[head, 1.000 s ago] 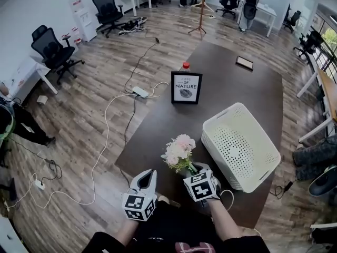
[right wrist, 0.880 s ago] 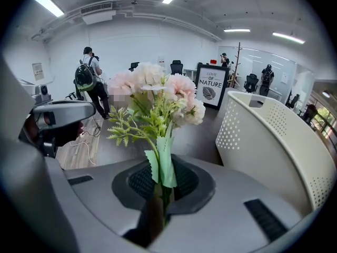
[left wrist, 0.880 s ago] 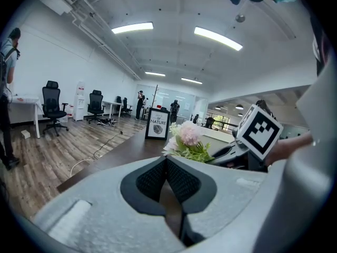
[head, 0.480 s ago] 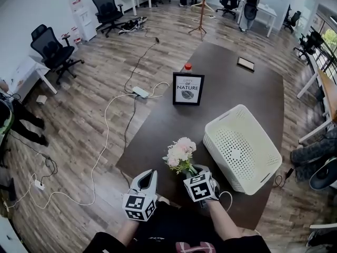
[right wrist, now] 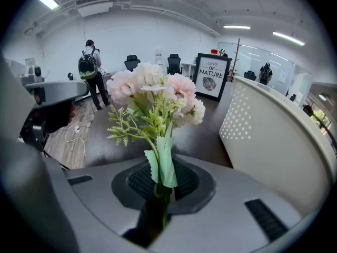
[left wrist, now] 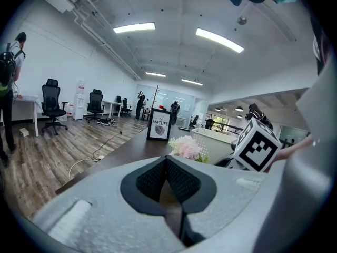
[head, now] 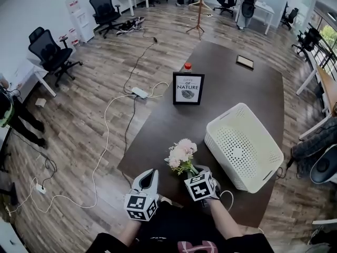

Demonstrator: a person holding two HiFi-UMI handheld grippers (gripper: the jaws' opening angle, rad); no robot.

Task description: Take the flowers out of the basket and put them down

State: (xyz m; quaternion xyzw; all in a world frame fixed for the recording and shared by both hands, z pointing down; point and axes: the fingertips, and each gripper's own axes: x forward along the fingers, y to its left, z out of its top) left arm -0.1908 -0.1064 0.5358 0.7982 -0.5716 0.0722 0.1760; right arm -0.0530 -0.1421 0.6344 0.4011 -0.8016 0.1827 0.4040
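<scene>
While your right gripper (head: 196,171) clamps its jaws on the green stems of the pink flowers (head: 180,154), the bunch stands upright outside the white basket (head: 211,141), just beside its near left corner, over the dark table (head: 221,78). Your left gripper (left wrist: 167,165) hovers farther left of the basket, past the flowers, its jaws pressed together with nothing between them. A framed sign (head: 188,88) stands upright on the table beyond the basket's far left side, apart from it.
</scene>
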